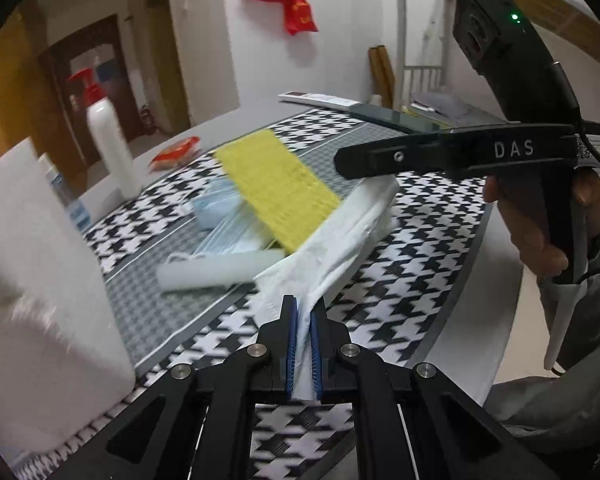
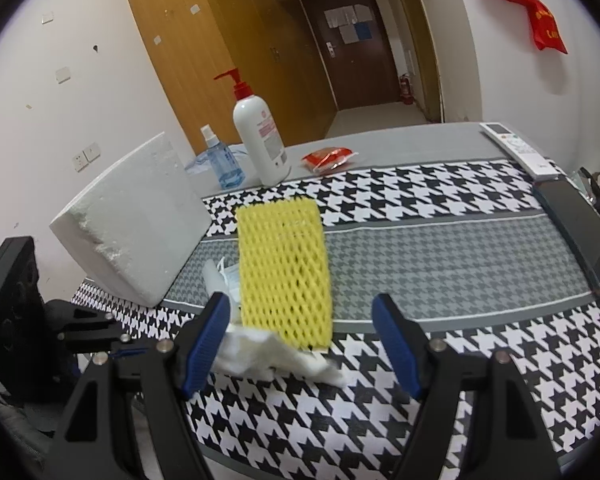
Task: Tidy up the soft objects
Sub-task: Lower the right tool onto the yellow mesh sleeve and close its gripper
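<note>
**Left wrist view: white cloth pinched, right tongs spread above the pile**

Left wrist camera is showing the left gripper (image 1: 304,344) clamping its blue pads on a strip of white cloth (image 1: 332,236), which is stretching away from the jaws toward the middle of the houndstooth tablecloth (image 1: 412,264). The far end of the cloth is lying under or against a yellow foam net sleeve (image 1: 276,188); motion blur is making it hard to tell which. Left of the sleeve, blue face masks (image 1: 220,216) are bunching together, with a pale foam roll (image 1: 216,272) just near of them. A white styrofoam block (image 1: 40,264) is standing at the near left, and a white pump bottle (image 1: 112,148) with a red top is standing farther back.

The right gripper (image 2: 300,344) is hanging over the near edge of the pile with its jaws spread wide and nothing between them; in the left wrist view its black body (image 1: 456,152) is hovering at the right, above the cloth. Seen from the right wrist, the yellow foam net sleeve (image 2: 284,268) is lying between the two fingers' line of sight, with the white cloth (image 2: 280,356) crumpling just near of it, touching the left blue pad (image 2: 204,344). A small blue spray bottle (image 2: 220,160) is standing beside the pump bottle (image 2: 260,136), a red packet (image 2: 328,158) is lying to their right, and a white remote control (image 2: 516,148) is resting at the far right.
</note>
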The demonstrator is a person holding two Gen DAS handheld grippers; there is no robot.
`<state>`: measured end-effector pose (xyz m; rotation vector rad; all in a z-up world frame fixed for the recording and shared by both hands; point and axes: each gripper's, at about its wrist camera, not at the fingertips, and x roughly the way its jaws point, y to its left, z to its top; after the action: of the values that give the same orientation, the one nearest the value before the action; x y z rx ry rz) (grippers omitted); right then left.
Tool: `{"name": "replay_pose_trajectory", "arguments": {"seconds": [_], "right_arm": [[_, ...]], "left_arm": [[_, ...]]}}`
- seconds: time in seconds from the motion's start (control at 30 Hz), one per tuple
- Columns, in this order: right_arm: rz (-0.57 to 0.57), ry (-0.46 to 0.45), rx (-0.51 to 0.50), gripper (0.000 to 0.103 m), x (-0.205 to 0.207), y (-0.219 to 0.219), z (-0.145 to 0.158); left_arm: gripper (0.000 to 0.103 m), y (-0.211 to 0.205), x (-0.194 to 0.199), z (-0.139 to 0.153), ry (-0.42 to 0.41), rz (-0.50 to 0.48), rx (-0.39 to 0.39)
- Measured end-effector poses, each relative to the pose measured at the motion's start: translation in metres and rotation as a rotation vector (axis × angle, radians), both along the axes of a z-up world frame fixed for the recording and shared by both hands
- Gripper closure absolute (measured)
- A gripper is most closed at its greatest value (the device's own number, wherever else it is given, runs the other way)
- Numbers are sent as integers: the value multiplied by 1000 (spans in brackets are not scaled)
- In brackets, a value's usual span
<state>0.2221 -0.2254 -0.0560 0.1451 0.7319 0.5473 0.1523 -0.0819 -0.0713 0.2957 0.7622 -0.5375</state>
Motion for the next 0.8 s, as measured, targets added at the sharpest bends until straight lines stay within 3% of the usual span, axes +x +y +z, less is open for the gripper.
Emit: {"name": "replay_pose_trajectory", "arguments": {"seconds": [0.23,0.53,0.57,0.6,0.63,0.7,0.8], "right_arm": [[13,13,-26,26,8,17,-2],[14,17,-40,26,12,20,-1],[17,14,-39,26,11,21,0],[19,10,-41,26,11,22,0],[23,7,-44,26,11,22,1],[21,2,-50,26,11,22,2],[24,5,-42,26,12,20,2]], "left_arm": [[96,20,-3,-1,6,65,-30],[93,29,-16,5,-16,34,-15],[90,29,-16,5,-14,26,-16],[75,29,-16,5,-9,14,-11],[49,27,-17,5,-12,3,2],[25,23,-21,5,-41,-24,19],[25,15,-19,4,-36,-62,18]]}}
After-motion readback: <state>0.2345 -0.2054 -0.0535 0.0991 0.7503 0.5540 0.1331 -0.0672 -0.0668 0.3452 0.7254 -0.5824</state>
